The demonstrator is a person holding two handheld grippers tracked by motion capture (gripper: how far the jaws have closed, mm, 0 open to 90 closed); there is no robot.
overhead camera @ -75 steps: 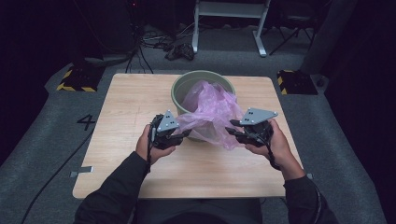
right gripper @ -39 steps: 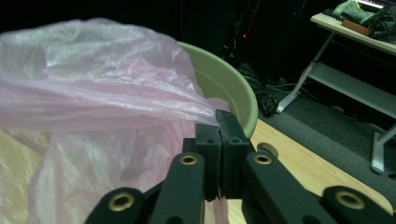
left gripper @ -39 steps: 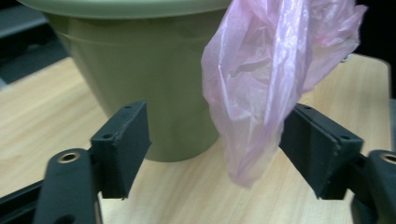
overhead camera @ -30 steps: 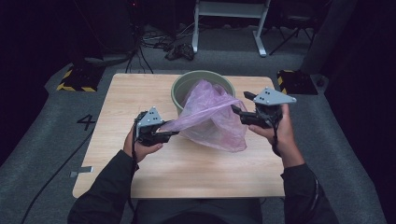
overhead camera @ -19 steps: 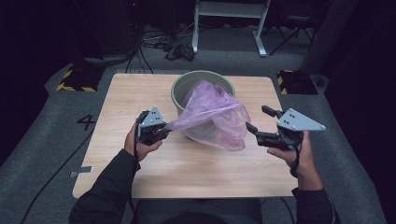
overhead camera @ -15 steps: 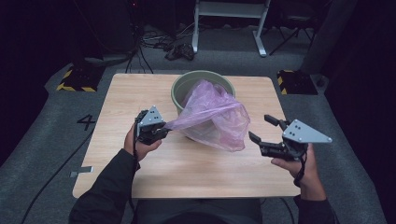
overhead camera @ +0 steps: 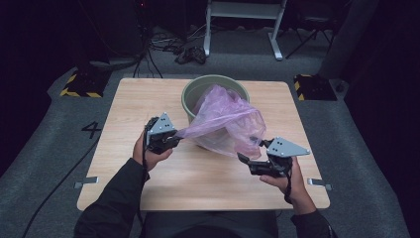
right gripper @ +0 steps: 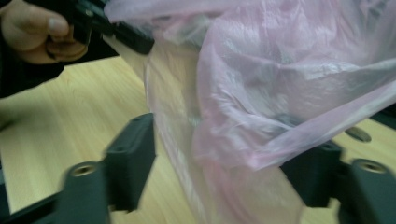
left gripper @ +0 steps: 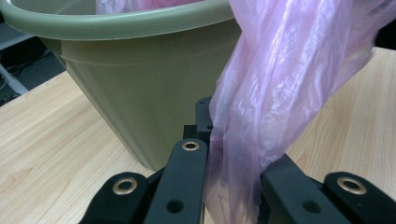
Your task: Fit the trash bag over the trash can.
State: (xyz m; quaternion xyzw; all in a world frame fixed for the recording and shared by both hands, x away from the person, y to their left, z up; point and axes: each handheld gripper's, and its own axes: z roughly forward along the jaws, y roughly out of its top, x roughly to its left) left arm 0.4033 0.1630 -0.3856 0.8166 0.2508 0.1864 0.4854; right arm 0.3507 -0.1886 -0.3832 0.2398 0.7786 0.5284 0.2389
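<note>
Our left tool (overhead camera: 171, 141) is clamped tight on a gathered edge of the pink plastic bag (overhead camera: 225, 121), near the left side of the green bucket (overhead camera: 198, 89), and the film runs taut from it across the bucket's mouth. Our right tool (overhead camera: 250, 156) sits lower, at the near right of the bag; its jaws have just been closing, but they stand apart with loose film between them and do not press on it. In the right gripper view the bag (right gripper: 261, 102) billows across both jaws.

The bag lies half in the bucket, half draped over its near rim onto the table (overhead camera: 148, 99).

What could go wrong, as we judge it: the right tool may shut on a thick wad or on air, since the film is slack there, and then the mouth will not spread. A hard pull from the left tool could tear the thin film or drag the light bucket toward us.

The right gripper view is blurred, and the bag hides the bucket's inside, so we cannot tell how deep it sits.
</note>
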